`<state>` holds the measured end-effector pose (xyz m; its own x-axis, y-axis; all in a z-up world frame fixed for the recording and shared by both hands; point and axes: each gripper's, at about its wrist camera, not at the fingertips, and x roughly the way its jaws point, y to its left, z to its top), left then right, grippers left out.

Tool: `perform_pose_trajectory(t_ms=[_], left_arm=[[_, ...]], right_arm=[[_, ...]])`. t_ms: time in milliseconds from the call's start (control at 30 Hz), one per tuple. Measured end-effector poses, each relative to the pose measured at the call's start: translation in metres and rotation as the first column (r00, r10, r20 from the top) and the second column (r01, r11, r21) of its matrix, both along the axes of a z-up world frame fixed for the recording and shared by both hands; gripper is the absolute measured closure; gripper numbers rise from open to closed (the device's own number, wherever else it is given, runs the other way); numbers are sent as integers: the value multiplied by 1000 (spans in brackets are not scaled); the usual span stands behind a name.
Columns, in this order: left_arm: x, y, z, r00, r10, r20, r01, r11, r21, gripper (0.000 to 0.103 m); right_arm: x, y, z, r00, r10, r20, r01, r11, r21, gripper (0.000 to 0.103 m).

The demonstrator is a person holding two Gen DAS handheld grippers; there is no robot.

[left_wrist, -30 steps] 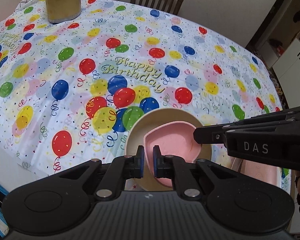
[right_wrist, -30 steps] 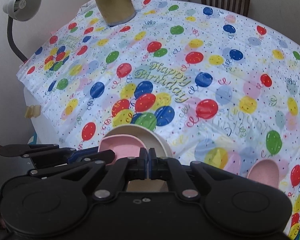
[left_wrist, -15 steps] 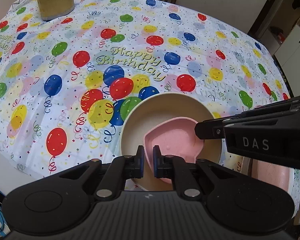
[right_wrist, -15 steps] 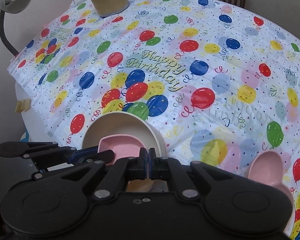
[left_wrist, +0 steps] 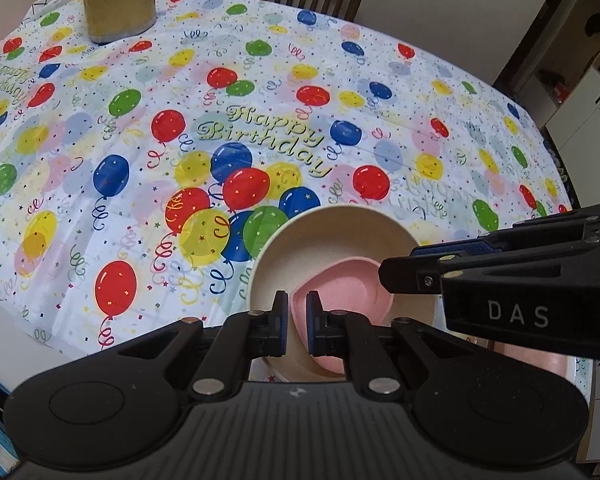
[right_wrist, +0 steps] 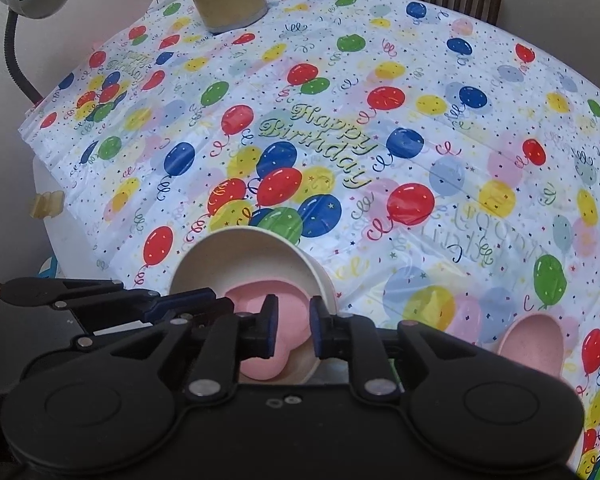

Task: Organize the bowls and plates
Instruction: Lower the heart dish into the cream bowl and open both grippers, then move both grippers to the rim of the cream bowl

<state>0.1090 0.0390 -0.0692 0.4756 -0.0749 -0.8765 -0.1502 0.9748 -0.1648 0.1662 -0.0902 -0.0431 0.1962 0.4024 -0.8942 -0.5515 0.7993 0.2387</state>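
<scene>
Since a second ago the right gripper point(right_wrist: 293, 326) is spread apart, while the pink bowl's point(left_wrist: 340, 292) rim at 6 o'clock, partly hidden, is pinched by the left gripper point(left_wrist: 297, 322) inside the cream bowl point(left_wrist: 332, 232).

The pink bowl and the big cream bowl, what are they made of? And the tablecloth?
The pink bowl looks like matte plastic or a fibre mix: dull, faintly speckled. The cream bowl has the same matte look, probably alike. The tablecloth looks like thin glossy plastic sheet: it creases and shines.
</scene>
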Motion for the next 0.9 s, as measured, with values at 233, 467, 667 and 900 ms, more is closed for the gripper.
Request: perform_pose_trajectory(t_ms=[233, 467, 667, 900], left_arm=[[-10, 3, 15, 999, 1, 44, -1, 1000, -4, 94], [-20, 7, 26, 996, -5, 83, 6, 1000, -14, 90], [-31, 9, 34, 993, 2, 120, 0, 1000, -12, 61], [-39, 16, 40, 988, 28, 149, -26, 1000, -14, 36]], right_arm=[[-7, -6, 14, 999, -7, 36, 6, 1000, 17, 73], [-16, -13, 24, 998, -21, 67, 20, 1000, 23, 66], [-26, -17, 33, 995, -31, 94, 28, 999, 33, 56], [-36, -28, 45, 988, -69, 137, 61, 996, 60, 36]])
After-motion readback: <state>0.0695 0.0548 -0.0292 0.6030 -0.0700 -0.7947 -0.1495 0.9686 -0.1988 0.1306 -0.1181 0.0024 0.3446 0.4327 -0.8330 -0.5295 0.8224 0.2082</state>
